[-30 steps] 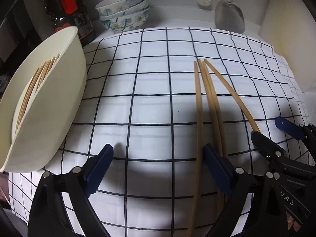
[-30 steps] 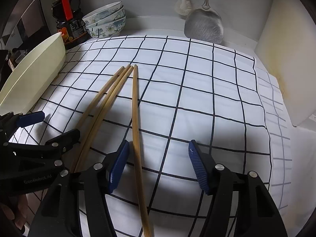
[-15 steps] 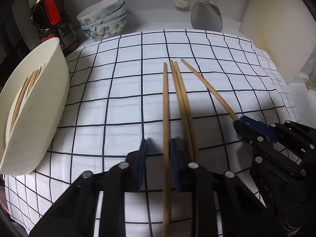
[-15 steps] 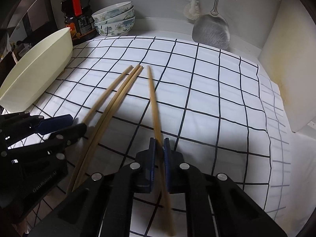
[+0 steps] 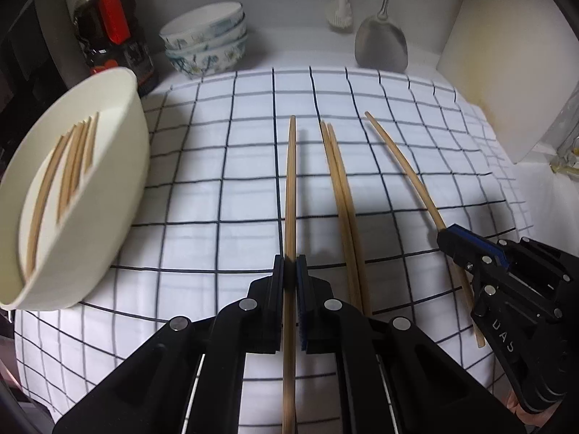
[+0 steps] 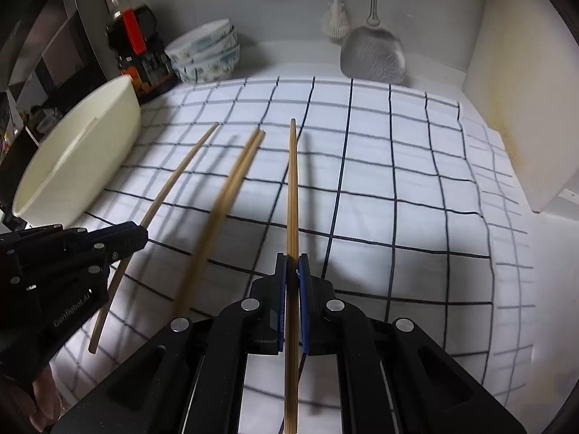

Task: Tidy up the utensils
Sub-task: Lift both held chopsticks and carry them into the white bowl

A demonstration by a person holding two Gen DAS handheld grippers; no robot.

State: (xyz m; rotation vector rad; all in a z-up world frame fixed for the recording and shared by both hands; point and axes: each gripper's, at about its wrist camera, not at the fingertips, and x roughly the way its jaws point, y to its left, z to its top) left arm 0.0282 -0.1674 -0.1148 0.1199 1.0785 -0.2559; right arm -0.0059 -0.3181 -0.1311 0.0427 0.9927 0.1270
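Both hand-held grippers clamped on one chopstick each; transfer to bowl pending.

Left hand-held gripper (image 5: 290, 275) pinches a chopstick (image 5: 290, 188); right hand-held gripper (image 6: 292, 271) pinches another (image 6: 292, 195), both raised off the checked cloth (image 5: 217, 217). A loose pair (image 5: 342, 195) lies on the cloth between them. Sticks: slim, round, pale bamboo, tapered. Cream bowl (image 5: 119, 166), smooth plastic, tilted at left, holds several already. Next, probably: swing left, tips first, release over the bowl without the sticks pivoting.

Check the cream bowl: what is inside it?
Several chopsticks lie inside the cream bowl, leaning on its far wall. In the right wrist view only the outside shows; the bowl's floor stays hidden.
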